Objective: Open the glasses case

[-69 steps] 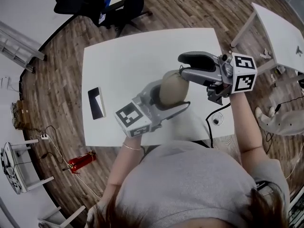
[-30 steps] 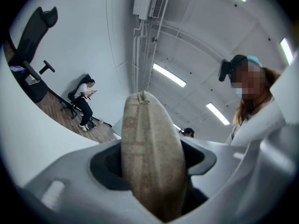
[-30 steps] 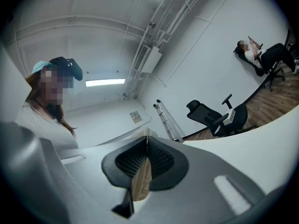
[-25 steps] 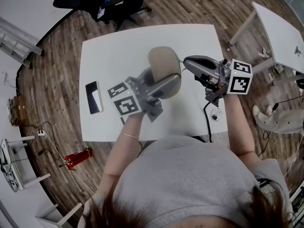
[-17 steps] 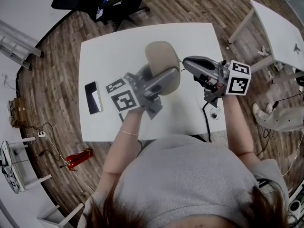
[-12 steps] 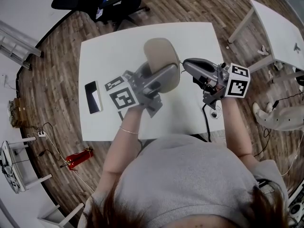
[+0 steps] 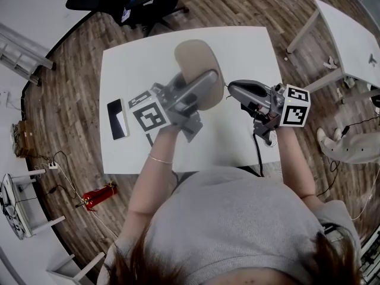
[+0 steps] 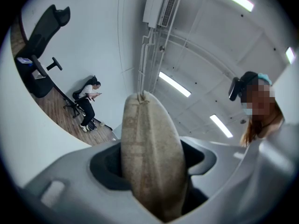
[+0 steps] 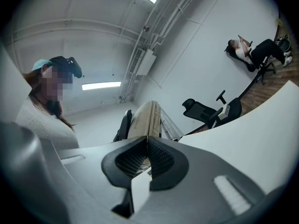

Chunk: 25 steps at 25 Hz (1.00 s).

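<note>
Case raised, still shut: my left claw (image 7: 205,83), about half open, clamps the beige glasses case (image 7: 195,57) across its middle, in the air above the white table (image 7: 136,64). Over the last seconds it has swung the case away from my body. The seam now faces my right claw (image 7: 233,89), which has closed in on the case's edge with its tips fully together. Opening looks about to start. Whether those tips pinch anything on the seam I cannot make out, and the left claw's lower finger is hidden.
</note>
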Available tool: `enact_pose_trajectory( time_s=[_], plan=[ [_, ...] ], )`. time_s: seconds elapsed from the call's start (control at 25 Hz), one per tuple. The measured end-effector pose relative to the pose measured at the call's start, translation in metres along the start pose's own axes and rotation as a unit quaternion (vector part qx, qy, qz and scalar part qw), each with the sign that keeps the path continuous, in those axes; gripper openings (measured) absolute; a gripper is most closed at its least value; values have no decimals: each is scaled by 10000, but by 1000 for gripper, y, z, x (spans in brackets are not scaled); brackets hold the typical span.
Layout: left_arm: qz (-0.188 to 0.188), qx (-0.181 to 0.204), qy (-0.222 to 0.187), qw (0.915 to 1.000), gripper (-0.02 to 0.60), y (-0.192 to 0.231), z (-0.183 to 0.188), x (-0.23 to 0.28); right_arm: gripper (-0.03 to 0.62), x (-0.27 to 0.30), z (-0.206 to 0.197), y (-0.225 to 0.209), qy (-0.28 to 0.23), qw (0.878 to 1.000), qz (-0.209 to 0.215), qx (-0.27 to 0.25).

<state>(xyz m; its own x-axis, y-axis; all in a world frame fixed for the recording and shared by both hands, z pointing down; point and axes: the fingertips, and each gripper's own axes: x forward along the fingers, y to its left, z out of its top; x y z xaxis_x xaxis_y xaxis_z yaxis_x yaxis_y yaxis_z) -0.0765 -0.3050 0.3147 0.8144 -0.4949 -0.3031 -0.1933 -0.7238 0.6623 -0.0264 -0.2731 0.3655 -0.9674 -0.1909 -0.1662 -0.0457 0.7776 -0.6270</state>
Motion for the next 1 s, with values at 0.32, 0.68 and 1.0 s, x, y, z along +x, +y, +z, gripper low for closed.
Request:
enact_pose_trajectory(
  time_s=[0.32,0.68,1.0],
  plan=[
    [1,-144,-123,9998,305,7,12,4,11,1,-11,-1,111,9999,21,62],
    [39,-180,-133,9997,305,11,14,6,11,2,-28,0,115,9998,32,182],
    [66,-211,-152,9996,305,12,15,11,11,5,-37,3,190,9994,99,284]
  ],
)
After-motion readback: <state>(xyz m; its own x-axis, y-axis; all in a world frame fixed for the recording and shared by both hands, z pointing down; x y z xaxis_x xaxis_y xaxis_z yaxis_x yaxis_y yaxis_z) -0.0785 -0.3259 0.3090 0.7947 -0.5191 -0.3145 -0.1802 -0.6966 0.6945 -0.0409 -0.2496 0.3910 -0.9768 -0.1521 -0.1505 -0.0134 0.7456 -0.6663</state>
